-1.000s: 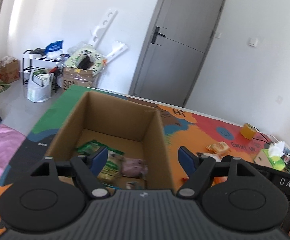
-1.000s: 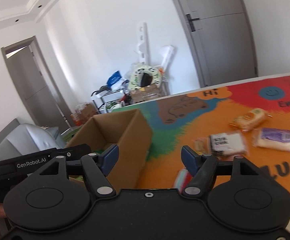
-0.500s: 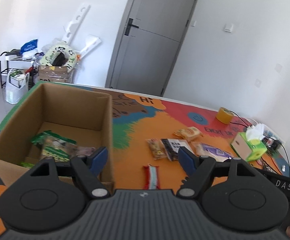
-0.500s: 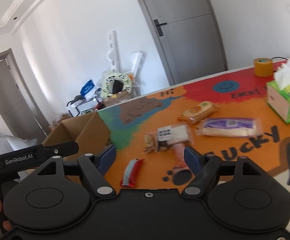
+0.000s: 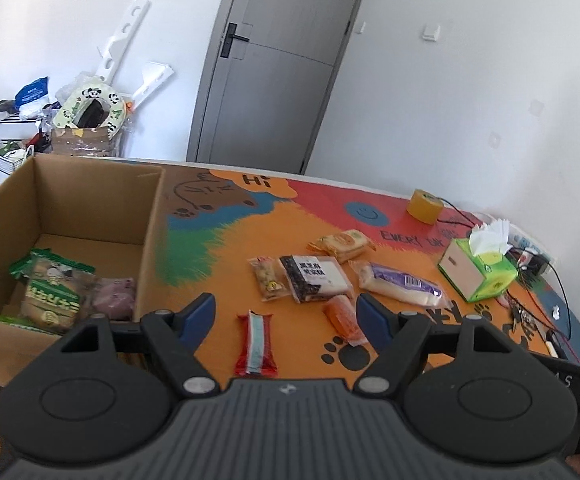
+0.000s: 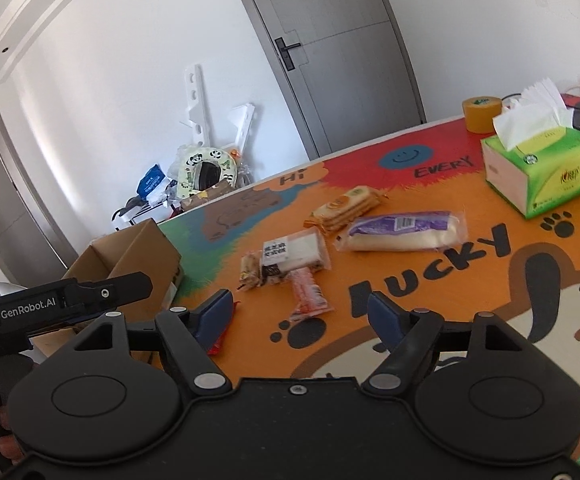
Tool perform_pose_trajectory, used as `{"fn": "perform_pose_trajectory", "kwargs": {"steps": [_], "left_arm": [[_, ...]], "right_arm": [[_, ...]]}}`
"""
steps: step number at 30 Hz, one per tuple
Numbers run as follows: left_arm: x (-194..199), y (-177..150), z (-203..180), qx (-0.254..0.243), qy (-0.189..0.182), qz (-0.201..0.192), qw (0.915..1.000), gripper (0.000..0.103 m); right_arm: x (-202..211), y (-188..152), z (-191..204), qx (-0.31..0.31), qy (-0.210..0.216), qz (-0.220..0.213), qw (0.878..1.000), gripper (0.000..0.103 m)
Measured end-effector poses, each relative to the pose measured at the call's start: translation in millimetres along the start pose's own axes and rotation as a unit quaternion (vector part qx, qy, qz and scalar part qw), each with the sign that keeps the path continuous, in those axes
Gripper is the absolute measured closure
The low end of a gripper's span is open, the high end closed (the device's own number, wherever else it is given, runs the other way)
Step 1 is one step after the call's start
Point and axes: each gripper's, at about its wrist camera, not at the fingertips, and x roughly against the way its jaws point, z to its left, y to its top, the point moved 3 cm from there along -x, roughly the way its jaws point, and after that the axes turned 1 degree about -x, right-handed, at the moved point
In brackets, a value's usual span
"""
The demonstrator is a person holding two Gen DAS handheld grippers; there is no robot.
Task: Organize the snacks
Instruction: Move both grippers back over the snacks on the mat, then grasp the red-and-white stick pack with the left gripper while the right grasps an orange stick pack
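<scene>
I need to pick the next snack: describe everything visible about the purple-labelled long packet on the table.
The purple-labelled long packet is a clear, glossy plastic wrapper around a pale, elongated roll, with a purple label and small barcode on top. It lies flat and sealed on the orange table mat, near the cracker pack, apart from the tissue box. Neither gripper touches it.

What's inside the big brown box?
In the cardboard box lie a green snack bag and a purplish packet beside it. More green wrappers peek out underneath. The near wall and the left gripper hide the front corner.
</scene>
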Motion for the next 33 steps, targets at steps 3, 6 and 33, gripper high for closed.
{"fn": "perform_pose_trajectory", "kwargs": {"steps": [3, 6, 33], "left_arm": [[-8, -4, -4, -0.003, -0.002, 0.01, 0.9999, 0.028], [-17, -8, -7, -0.004, -0.006, 0.02, 0.9998, 0.03], [-91, -32, 7, -0.019, 0.06, 0.062, 0.9961, 0.062]], "right_arm": [[-4, -2, -5, -0.004, 0.0, 0.006, 1.0, 0.03], [-10, -3, -9, -0.006, -0.001, 0.011, 1.0, 0.033], [-82, -6, -12, 0.0, 0.011, 0.058, 0.998, 0.037]]}}
